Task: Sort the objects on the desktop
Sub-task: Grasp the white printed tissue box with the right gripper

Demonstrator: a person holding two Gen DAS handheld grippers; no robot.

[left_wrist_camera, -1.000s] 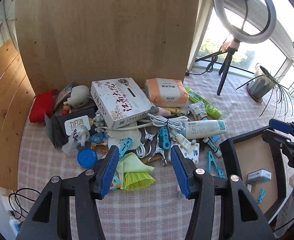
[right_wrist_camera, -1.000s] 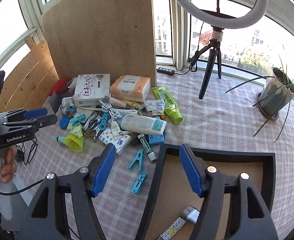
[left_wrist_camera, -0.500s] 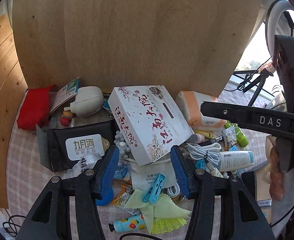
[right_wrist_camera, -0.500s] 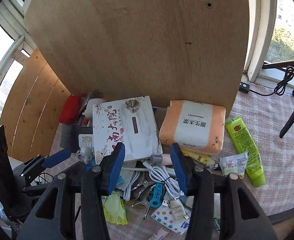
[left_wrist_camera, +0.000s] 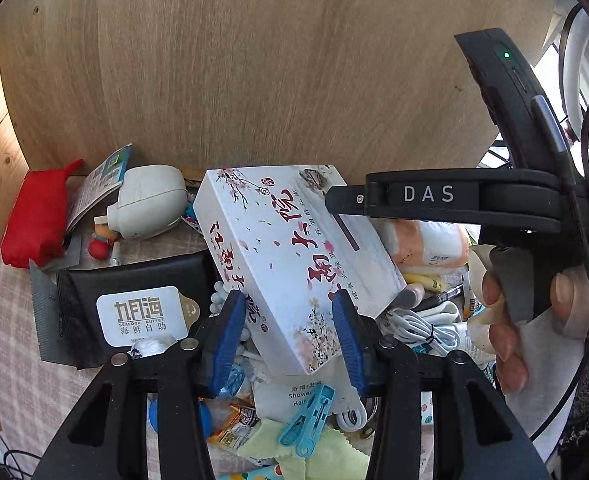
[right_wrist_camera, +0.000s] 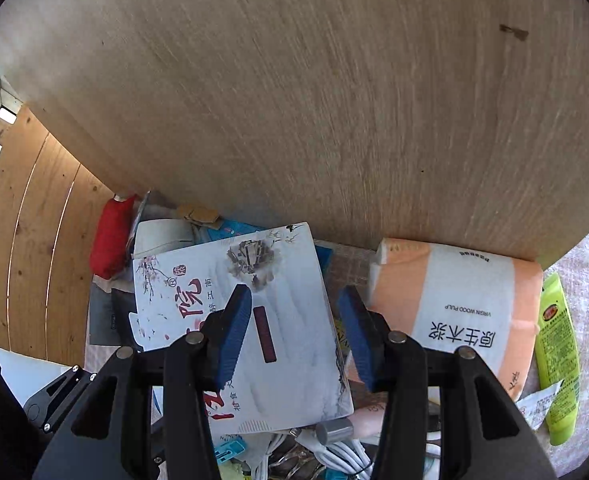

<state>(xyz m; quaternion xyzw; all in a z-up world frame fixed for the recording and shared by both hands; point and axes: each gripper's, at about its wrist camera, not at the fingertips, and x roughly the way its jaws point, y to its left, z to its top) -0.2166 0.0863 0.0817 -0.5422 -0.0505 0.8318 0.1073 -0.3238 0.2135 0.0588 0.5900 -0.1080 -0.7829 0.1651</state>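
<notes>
Both grippers over the white flowered box (left_wrist_camera: 294,256), which sits tilted on top of the clutter pile, mid-frame in both views, back end near the plywood board (left_wrist_camera: 254,72).

L gripper (left_wrist_camera: 290,336): jaws have just been closing. Blue pads straddle the box's near corner, lower centre of the left wrist view. Can't tell if the pads actually touch the box sides, looks like a thin gap each side.

R gripper (right_wrist_camera: 298,332): jaws closed partway a moment ago, now steady. Left pad over the box top, right pad off the box's right edge, in the gap between box and the orange tissue pack (right_wrist_camera: 454,312). Contact unclear too. In the left wrist view its black body crosses upper right, with a hand (left_wrist_camera: 506,308) on the handle.

Room around the box:
- left: black pouch (left_wrist_camera: 130,300) tight against the long edge, white beads wedged between
- back: board close, little clearance
- right: tissue pack near, narrow gap
- front/under: white cable (left_wrist_camera: 418,328), shower cap packet, blue clothes peg (left_wrist_camera: 306,420), yellow cloth, all crowding the near corner

Red pouch (left_wrist_camera: 34,216) and white round case (left_wrist_camera: 150,200) sit upper left of the box, apart from it. Green tube (right_wrist_camera: 558,356) at far right edge of the right wrist view, well clear.
</notes>
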